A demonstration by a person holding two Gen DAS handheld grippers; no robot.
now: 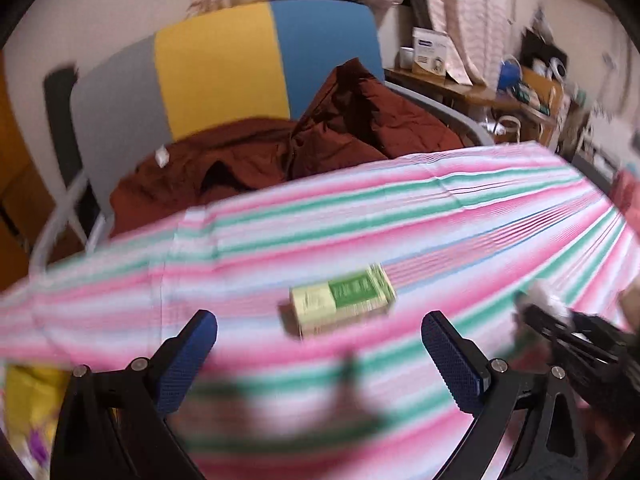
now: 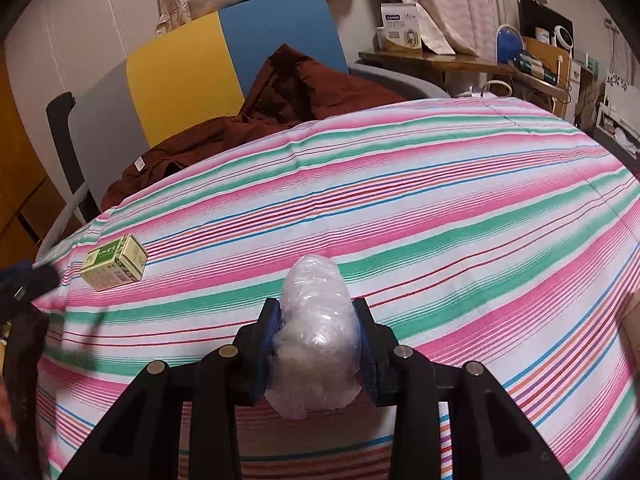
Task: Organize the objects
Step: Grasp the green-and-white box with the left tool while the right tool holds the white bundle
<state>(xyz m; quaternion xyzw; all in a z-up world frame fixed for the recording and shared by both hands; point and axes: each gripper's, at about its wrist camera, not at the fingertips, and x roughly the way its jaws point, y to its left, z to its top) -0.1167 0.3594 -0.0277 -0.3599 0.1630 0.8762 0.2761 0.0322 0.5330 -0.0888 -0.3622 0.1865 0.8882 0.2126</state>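
Woven pink, green and white striped cotton-like cloth (image 2: 440, 208) looks matt. A small green-and-cream printed cardboard box (image 2: 114, 263) appears smooth. A crinkled, glossy clear plastic-wrap bundle (image 2: 316, 320) sits between matt black plastic gripper (image 2: 316, 344) arms with textured blue pads (image 1: 450, 360).

Home bedroom: striped bedsheet (image 2: 400, 184), curtains (image 2: 452, 0), cluttered wooden desk (image 2: 432, 58), jacket-draped chair (image 2: 180, 64).

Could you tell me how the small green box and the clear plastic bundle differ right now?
The green box lies free on the striped cloth, while the plastic bundle is clamped in the right gripper. The box is flat-sided, printed and opaque; the bundle is rounded, crinkled and see-through. The open left gripper points at the box without touching it. Both sit over the same cloth.
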